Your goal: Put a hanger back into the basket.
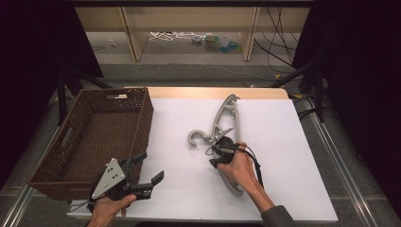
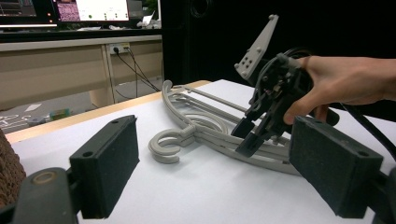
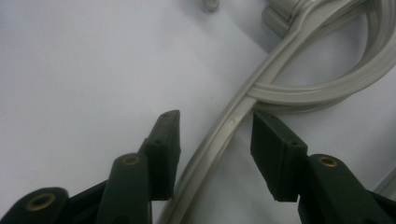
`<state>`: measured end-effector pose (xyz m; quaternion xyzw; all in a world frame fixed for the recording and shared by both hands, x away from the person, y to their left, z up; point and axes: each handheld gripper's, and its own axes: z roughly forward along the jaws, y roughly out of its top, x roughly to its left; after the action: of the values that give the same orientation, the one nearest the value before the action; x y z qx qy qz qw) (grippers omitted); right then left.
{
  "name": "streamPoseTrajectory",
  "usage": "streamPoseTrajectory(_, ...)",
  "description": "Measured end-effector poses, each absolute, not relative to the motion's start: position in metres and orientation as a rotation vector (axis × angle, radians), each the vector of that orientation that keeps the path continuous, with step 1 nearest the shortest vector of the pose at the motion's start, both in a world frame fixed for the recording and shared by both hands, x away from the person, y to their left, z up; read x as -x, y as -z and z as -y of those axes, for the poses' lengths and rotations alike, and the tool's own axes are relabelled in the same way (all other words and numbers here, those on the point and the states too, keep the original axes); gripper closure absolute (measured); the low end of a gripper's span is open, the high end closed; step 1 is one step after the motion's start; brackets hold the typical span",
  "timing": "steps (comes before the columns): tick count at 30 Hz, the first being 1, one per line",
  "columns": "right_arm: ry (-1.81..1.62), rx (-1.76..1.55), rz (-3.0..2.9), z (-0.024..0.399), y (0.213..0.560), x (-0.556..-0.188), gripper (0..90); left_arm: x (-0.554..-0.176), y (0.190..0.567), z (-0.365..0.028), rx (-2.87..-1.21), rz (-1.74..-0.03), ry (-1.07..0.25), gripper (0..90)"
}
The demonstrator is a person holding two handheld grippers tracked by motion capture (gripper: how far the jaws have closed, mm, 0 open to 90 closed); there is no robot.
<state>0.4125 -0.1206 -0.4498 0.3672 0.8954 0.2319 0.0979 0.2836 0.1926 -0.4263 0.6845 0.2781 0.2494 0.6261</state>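
Grey plastic, the hanger lies flat on the white table, its long axis running from the far middle of the sheet back toward the person, its hook curling off to the left at mid-length. The right gripper is already down over the nearer half of it: in the right gripper view one slim bar of the hanger runs lengthwise between the two black jaws, which stand partly open with a gap on each side, so nothing is gripped yet. The bar lies along the jaws' reach, so closing should pinch it across its thin width. The left gripper hovers wide open and empty at the near left, beside the brown wicker basket, well apart from the hanger and clearly the farther hand.
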Motion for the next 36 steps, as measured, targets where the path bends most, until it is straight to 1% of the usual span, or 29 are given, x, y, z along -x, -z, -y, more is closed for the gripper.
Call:
streamPoseTrajectory(5,-0.671,-1.127,-2.654,0.118,0.455,-0.419,56.9,-0.284,0.426,-0.193,-1.570,-0.636,-0.566,15.8)
streamPoseTrajectory(9,-0.692,-1.126,-2.644,0.119,0.452,-0.419,63.6,-0.285,0.426,-0.193,-1.565,-0.643,-0.561,15.8)
streamPoseTrajectory(16,-0.676,-1.137,-2.639,0.120,0.448,-0.418,67.1,-0.285,0.426,-0.193,-1.577,-0.640,-0.561,15.8)
streamPoseTrajectory(18,-0.698,-1.145,-2.627,0.121,0.447,-0.418,67.5,-0.285,0.427,-0.192,-1.564,-0.642,-0.545,15.8)
streamPoseTrajectory(29,-0.765,-1.173,-2.576,0.129,0.433,-0.412,70.1,-0.285,0.427,-0.193,-1.578,-0.650,-0.546,15.8)
streamPoseTrajectory(33,-0.821,-1.171,-2.553,0.135,0.425,-0.409,75.1,-0.285,0.427,-0.193,-1.586,-0.647,-0.547,15.7)
streamPoseTrajectory(36,-0.835,-1.183,-2.538,0.139,0.421,-0.406,80.8,-0.285,0.426,-0.194,-1.577,-0.647,-0.549,15.8)
